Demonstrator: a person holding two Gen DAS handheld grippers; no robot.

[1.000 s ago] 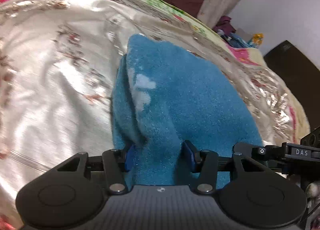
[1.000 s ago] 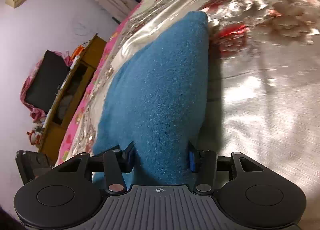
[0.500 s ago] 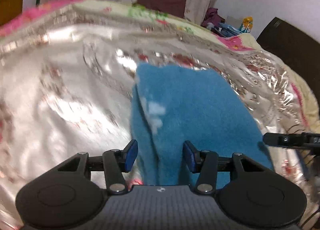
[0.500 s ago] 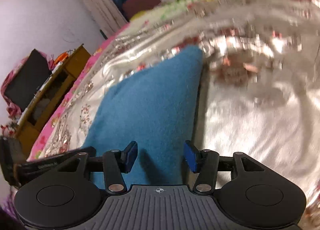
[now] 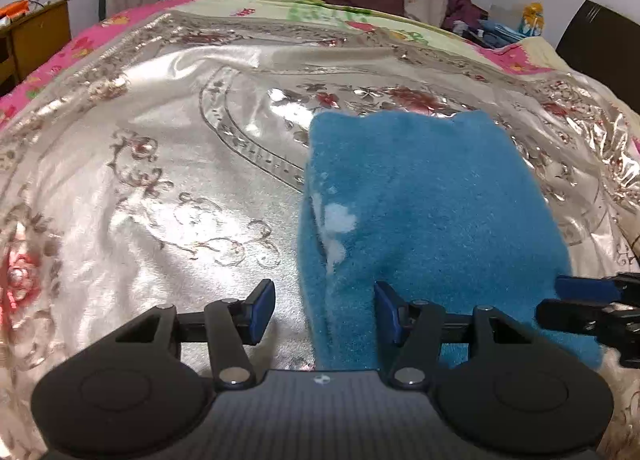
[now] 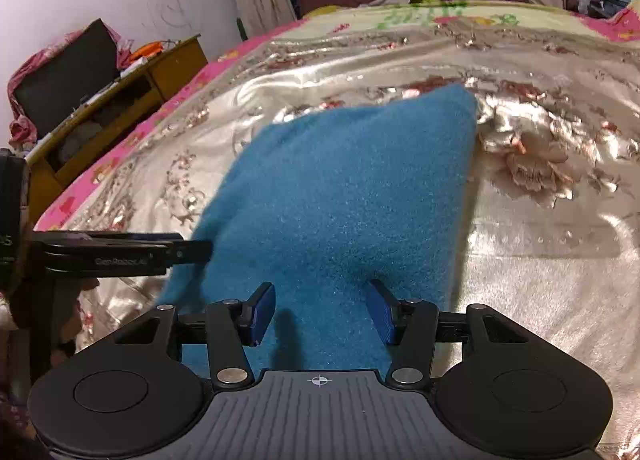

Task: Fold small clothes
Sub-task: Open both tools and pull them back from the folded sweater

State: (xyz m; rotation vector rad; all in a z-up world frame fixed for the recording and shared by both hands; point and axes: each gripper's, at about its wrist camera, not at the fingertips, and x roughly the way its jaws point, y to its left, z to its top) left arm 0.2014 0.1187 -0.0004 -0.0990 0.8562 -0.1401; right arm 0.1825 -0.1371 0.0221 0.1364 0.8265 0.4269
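Two grippers, left (image 5: 320,310) opening and right (image 6: 320,312) apart, hovered unclamped over a folded blue garment (image 5: 420,211) on a shiny bedspread (image 5: 160,179).

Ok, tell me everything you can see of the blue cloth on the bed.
The blue cloth is a fuzzy, fleece-like piece, folded into a rough rectangle with a layered edge on its left side and whitish patches near that edge. It lies flat on the shiny floral bedspread. The left tongs are opening astride its near left edge, pads apart from it; the right tongs stand open over its near right end, not pinching it.
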